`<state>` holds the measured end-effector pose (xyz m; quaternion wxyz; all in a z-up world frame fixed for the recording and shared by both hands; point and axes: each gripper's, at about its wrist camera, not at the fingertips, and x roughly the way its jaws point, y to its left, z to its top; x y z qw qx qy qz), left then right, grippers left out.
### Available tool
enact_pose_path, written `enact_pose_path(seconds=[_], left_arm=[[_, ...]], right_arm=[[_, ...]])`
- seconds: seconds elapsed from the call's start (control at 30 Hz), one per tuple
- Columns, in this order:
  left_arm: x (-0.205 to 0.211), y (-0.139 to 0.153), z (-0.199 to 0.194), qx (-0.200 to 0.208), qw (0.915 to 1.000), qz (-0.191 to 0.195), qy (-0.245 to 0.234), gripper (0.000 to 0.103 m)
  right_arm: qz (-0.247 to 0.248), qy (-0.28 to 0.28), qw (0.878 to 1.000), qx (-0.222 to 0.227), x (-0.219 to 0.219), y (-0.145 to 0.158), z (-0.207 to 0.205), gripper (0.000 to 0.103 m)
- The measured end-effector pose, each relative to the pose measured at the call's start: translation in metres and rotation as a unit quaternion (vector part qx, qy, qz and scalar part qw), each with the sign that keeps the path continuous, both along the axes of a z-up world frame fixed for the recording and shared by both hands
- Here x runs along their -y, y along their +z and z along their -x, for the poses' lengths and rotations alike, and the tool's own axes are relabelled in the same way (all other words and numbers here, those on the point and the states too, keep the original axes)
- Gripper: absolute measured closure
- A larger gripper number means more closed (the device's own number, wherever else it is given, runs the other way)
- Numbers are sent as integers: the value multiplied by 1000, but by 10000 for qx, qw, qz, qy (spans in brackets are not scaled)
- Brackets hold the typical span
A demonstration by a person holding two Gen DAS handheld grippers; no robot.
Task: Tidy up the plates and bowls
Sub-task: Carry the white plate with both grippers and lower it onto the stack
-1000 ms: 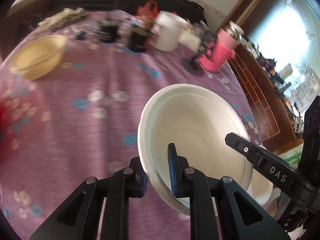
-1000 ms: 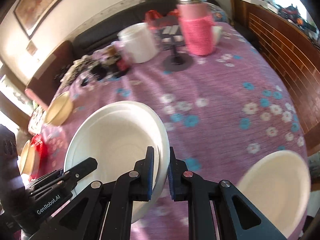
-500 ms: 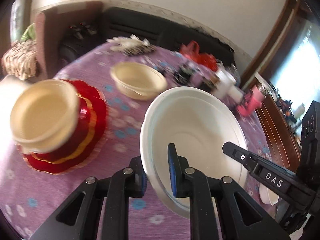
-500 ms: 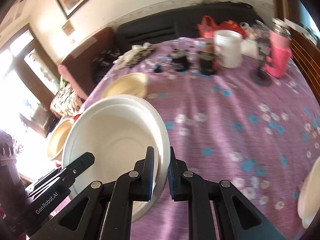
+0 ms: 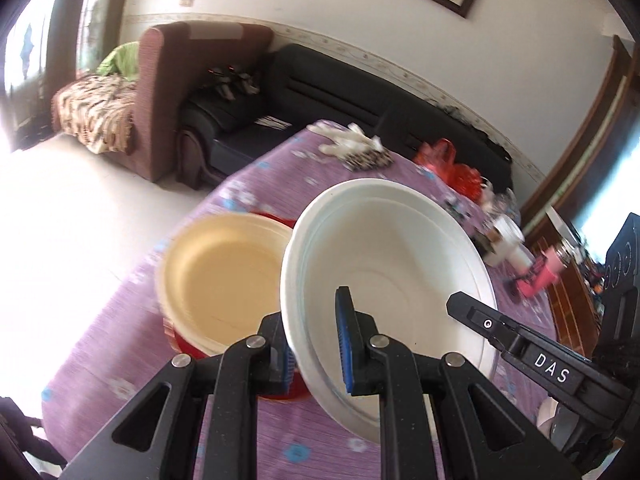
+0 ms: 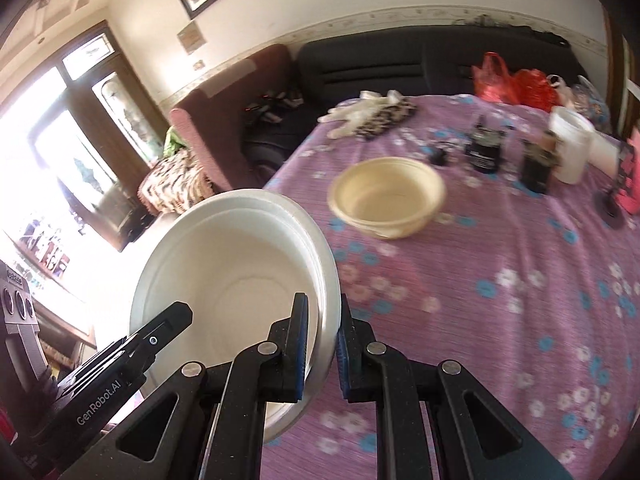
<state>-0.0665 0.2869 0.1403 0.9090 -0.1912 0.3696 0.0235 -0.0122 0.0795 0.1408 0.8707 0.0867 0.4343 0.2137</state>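
Only two readable markings. "DAS", white capitals on a black label strip, on the finger of the right hand-held gripper point(image 5: 472, 312) reaching in from the right of the left hand-held gripper point(image 5: 316, 344), seen from the left wrist. "GenRobot.AI", white lettering along the black finger of the left hand-held gripper point(image 6: 176, 316), entering at lower left of the right hand-held gripper point(image 6: 322, 344), seen from the right wrist. Print on the dark jars point(image 6: 484, 152) farther ahead on the table: blurred, not legible.
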Motion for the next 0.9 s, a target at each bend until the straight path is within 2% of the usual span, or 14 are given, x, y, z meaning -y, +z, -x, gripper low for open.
enact_pose_path(seconds=[0.3, 0.53, 0.7, 0.9], left_arm=[[-62, -16, -12, -175, 9987, 86, 463, 87], [-81, -39, -26, -365, 9974, 218, 575, 87], [-87, -45, -29, -373, 9970, 365, 566, 87], [-97, -43, -22, -200, 9961, 665, 551, 77]], right_arm=[[126, 302, 9993, -153, -76, -16, -24, 89], [252, 344, 9984, -378, -97, -43, -37, 89], [302, 347, 9984, -337, -103, -51, -40, 89], [427, 369, 9982, -217, -108, -51, -40, 89]])
